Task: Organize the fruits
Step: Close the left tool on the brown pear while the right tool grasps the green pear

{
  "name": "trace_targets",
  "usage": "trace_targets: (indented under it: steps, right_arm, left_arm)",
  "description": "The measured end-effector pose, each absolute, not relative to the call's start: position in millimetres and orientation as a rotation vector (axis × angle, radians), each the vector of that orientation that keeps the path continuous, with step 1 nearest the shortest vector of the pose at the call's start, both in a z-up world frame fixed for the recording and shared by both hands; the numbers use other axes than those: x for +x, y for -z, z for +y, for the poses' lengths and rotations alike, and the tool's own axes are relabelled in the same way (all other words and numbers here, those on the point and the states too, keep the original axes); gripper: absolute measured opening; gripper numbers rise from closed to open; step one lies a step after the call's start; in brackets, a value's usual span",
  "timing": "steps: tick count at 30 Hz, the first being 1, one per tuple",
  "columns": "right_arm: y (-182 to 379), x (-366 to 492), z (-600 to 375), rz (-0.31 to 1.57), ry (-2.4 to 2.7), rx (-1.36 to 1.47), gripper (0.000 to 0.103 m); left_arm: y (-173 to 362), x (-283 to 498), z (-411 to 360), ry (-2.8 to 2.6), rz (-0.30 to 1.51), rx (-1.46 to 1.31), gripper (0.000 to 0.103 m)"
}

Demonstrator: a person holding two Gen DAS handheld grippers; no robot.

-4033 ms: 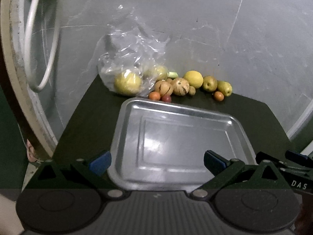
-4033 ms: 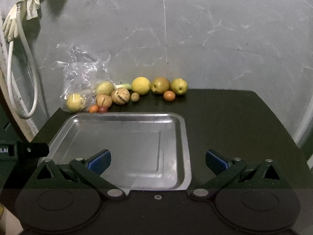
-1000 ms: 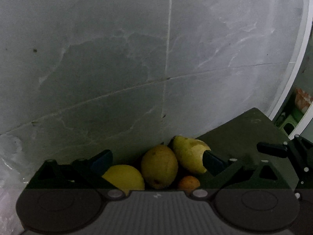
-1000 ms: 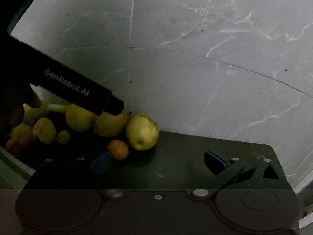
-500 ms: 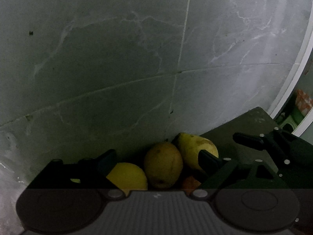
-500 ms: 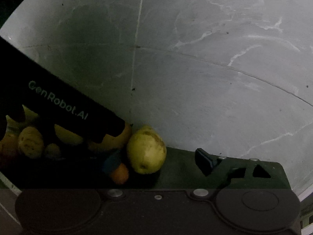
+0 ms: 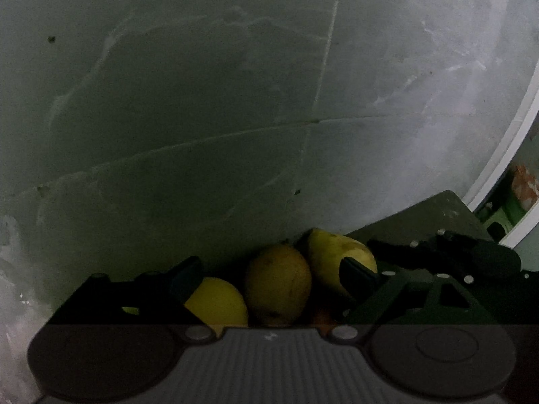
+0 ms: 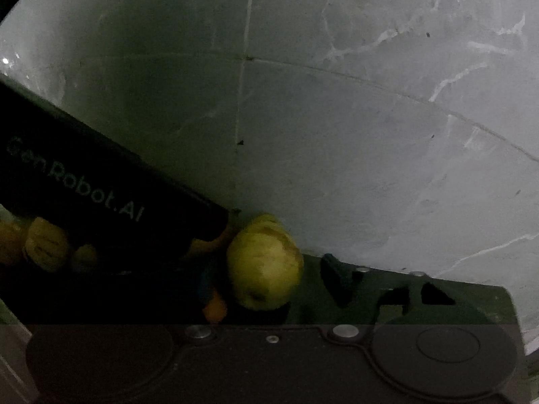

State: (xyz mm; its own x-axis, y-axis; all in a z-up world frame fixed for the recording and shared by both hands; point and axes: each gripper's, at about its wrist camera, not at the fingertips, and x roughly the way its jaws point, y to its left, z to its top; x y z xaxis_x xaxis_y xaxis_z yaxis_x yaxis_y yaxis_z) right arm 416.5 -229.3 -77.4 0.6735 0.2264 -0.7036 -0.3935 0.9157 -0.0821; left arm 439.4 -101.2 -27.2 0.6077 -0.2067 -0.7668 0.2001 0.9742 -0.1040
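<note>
Together, the two views show fruit lined up against a grey marbled wall [image 7: 235,118] at the back of a dark worktop [image 7: 431,215]. Leftmost sits a smooth yellow round fruit [image 7: 215,299], its lower edge cut off by the left gripper [image 7: 269,276], whose jaws stand apart around a brownish-yellow oval fruit [image 7: 278,286]; I judge this the intended pick. Just right, touching it, leans a yellow-green pear-like fruit [image 8: 264,266], which the right gripper [image 8: 269,282] brackets with its jaws spread wide, not yet pressing. A small orange fruit [image 8: 215,306] lies low beside the pear. Dim light blurs everything: the right gripper's left finger is nearly lost in shadow, and the left gripper's black body hides most of the row.
</note>
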Motion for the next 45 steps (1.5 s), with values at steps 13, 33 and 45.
trace_targets:
  steps: [13,33,45]
  right_arm:
    - [68,392,-264,0.773,-0.312,-0.209,0.053]
    - [65,385,-272,0.793,-0.307,-0.170,0.054]
    - [68,393,-268,0.811,-0.317,-0.176,0.057]
  left_arm:
    - [33,443,-114,0.254,0.901,0.049,0.083]
    - [46,455,-140,0.167,0.953,0.168,0.060]
    - [45,456,-155,0.142,0.970,0.238,0.060]
